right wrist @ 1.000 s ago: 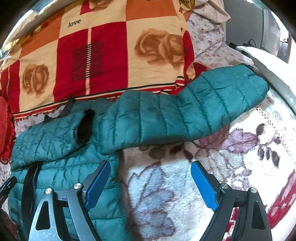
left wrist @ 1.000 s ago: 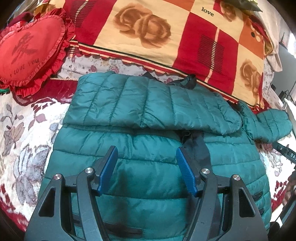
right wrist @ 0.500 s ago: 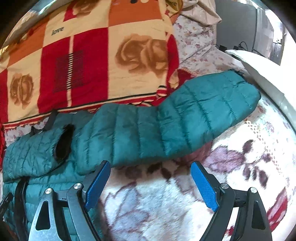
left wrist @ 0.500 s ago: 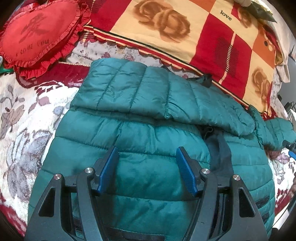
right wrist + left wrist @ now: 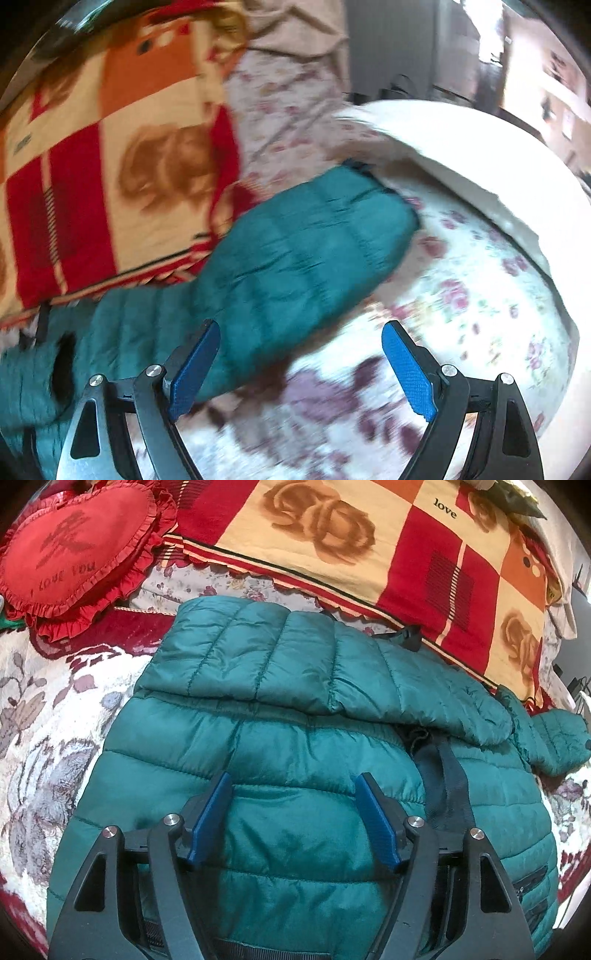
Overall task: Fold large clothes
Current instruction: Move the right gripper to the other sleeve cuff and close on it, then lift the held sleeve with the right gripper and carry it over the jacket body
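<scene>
A teal quilted puffer jacket (image 5: 295, 746) lies front up on the bed, its black zipper strip (image 5: 443, 771) running down the middle. One sleeve (image 5: 295, 664) is folded across the chest. My left gripper (image 5: 295, 786) is open and empty, just above the jacket's body. In the right wrist view the other sleeve (image 5: 295, 258) stretches out flat to the right over the flowered bedspread (image 5: 461, 295). My right gripper (image 5: 299, 336) is open and empty, just in front of that sleeve, its left finger (image 5: 195, 365) over the sleeve's near edge.
A red, orange and cream rose blanket (image 5: 369, 542) lies behind the jacket. A red heart cushion (image 5: 74, 546) sits at the back left. A white curved edge (image 5: 480, 158) bounds the bed on the right.
My right gripper has swung right along the outstretched sleeve toward its cuff. My left gripper has shifted slightly left over the jacket body. Both stay open.
</scene>
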